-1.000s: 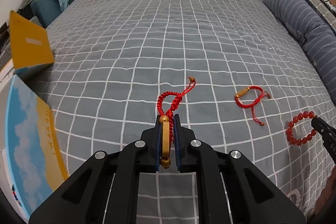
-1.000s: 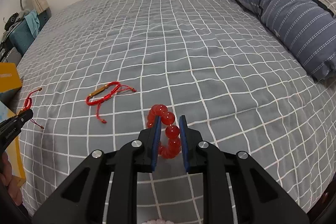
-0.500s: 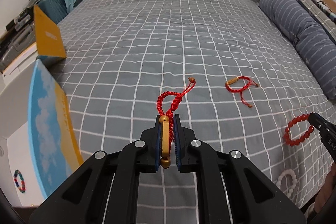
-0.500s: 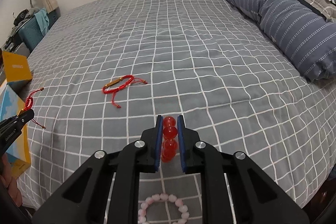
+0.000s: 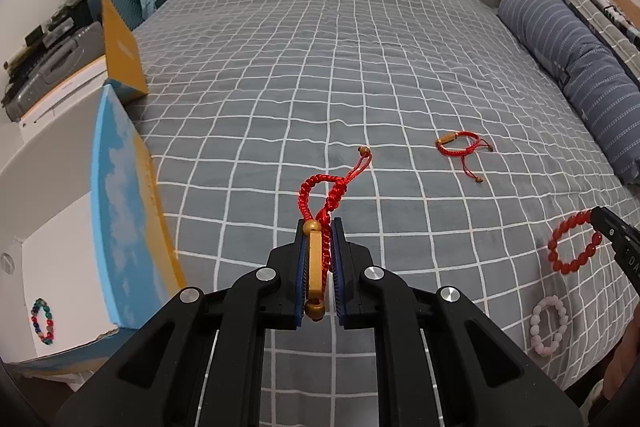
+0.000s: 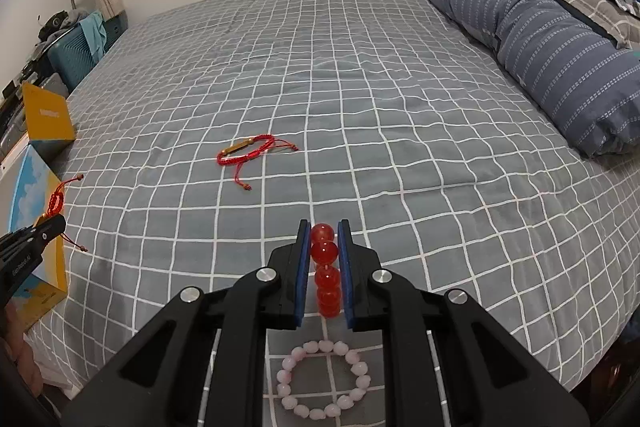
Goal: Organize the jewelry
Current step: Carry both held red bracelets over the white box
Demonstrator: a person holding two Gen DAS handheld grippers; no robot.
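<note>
At the far left, the open white box [image 5: 60,259] sits off the bed's edge, its blue-and-yellow wall [image 5: 120,211] upright, a multicoloured bead bracelet [image 5: 42,321] already lying on its floor. The box lies to the left of your left gripper [image 5: 318,259], which is the nearer of the two to it.

That gripper is pinched on the red cord bracelet [image 5: 320,195], pads pressed against its gold tube [image 5: 313,267]. The tube's long axis runs along the fingers; the braided loop and bead-tipped tail hang free ahead, limp and liable to snag on the wall.

Further right, a second red cord bracelet with gold tube [image 5: 456,145] lies flat on the grey checked bedspread [image 5: 320,67], well apart from both grippers. The fabric is soft and slightly rumpled.

Your right gripper [image 6: 324,267] is clamped on the red bead bracelet [image 6: 326,271], glossy round beads stacked in a line between the pads; from the left wrist view the rest of the ring hangs below it. A pale pink bead bracelet [image 6: 324,381] rests on the bedspread just beneath that gripper, untouched.

Judgement: the right load has the longer carry leftward to the box.
</note>
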